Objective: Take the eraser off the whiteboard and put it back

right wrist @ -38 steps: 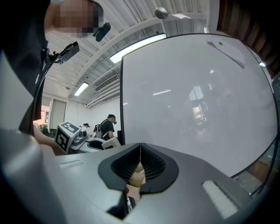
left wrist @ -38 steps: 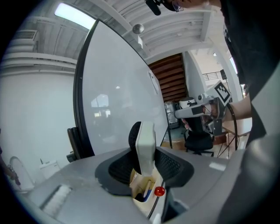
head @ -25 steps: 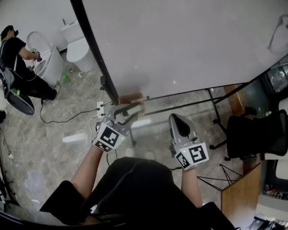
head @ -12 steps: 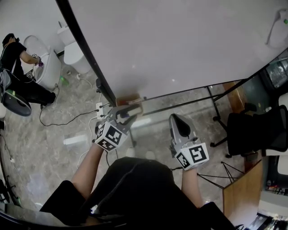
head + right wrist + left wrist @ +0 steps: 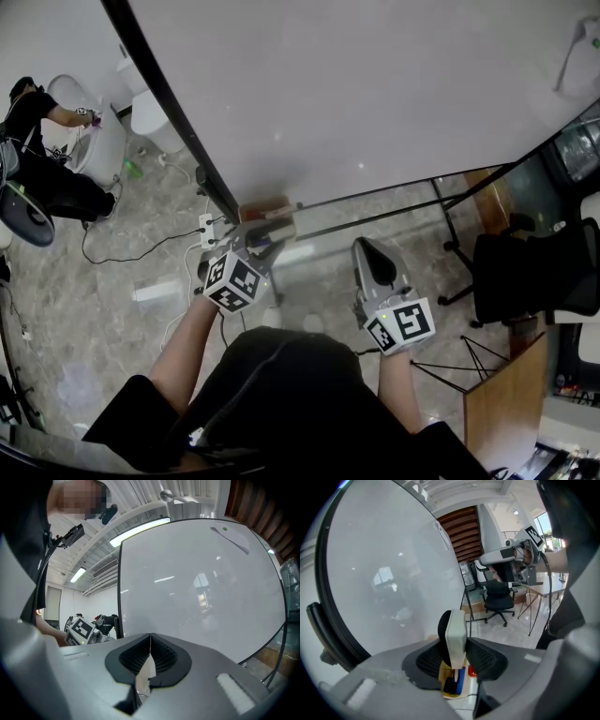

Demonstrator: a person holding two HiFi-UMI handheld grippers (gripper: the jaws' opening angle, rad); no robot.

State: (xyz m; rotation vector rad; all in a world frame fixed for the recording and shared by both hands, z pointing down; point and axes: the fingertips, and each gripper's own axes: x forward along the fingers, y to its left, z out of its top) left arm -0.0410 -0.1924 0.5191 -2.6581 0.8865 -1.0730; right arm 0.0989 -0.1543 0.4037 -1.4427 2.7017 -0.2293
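Centre frame, above a tan marker tray [image 5: 443, 670] at the whiteboard [image 5: 375, 94] edge, the left gripper [image 5: 271, 232] clamps the white, black-backed eraser [image 5: 455, 637]; the right gripper [image 5: 150, 656] is closed, empty.

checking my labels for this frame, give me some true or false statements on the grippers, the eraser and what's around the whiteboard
1. The left gripper is clamped on the eraser. True.
2. The right gripper has its jaws wide apart. False: they are together with nothing between them.
3. The whiteboard is covered in writing. False: its surface looks blank.
4. A black office chair stands on the floor at the head view's right. True.
5. Nobody else is in the room. False: a second person is at the head view's far left.
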